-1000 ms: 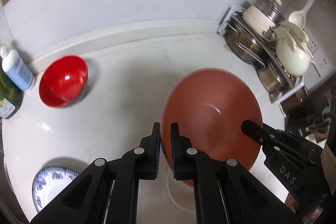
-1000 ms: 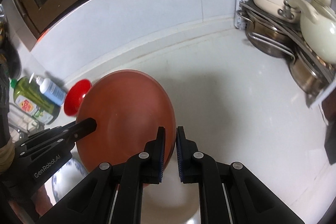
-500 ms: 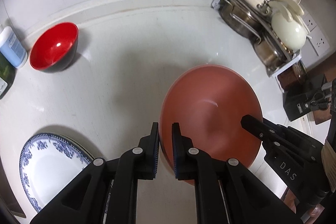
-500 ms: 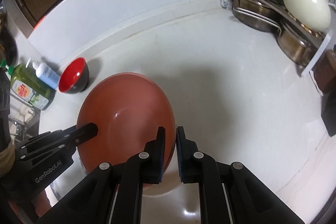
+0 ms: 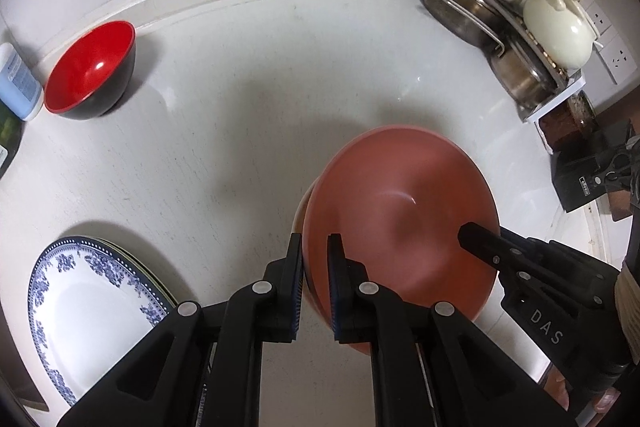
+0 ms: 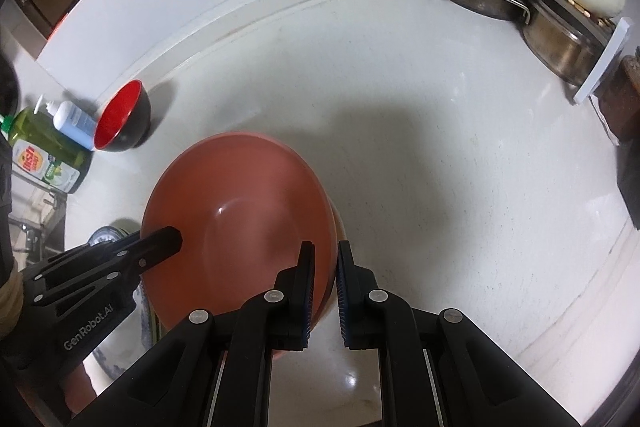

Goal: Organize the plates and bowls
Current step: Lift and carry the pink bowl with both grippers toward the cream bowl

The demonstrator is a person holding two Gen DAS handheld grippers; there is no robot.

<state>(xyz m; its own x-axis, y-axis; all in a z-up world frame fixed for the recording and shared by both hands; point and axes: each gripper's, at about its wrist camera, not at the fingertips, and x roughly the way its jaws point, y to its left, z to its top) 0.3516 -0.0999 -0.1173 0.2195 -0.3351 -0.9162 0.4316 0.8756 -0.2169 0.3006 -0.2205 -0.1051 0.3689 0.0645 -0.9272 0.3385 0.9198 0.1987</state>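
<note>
A large terracotta bowl [image 5: 400, 211] hangs tilted just above the white counter [image 5: 240, 147], held by both grippers. My left gripper [image 5: 315, 245] is shut on its near left rim. My right gripper [image 6: 326, 253] is shut on the opposite rim of the same bowl [image 6: 240, 203]. A pale rim [image 5: 300, 211] of another dish shows under the bowl's edge. A red bowl with a black outside [image 5: 90, 67] sits at the back left. A blue-and-white plate [image 5: 92, 315] lies at the near left on top of another plate.
A rack of steel pots and a cream pot [image 5: 520, 27] fills the back right corner. A black block [image 5: 584, 179] stands at the right edge. A white pump bottle [image 6: 74, 123] and a green soap bottle [image 6: 44, 155] stand at the far left, beside the red bowl.
Both grippers have sunk toward the counter with the terracotta bowl between them. The views have tilted downward, so the blue-and-white plate shows more fully.
</note>
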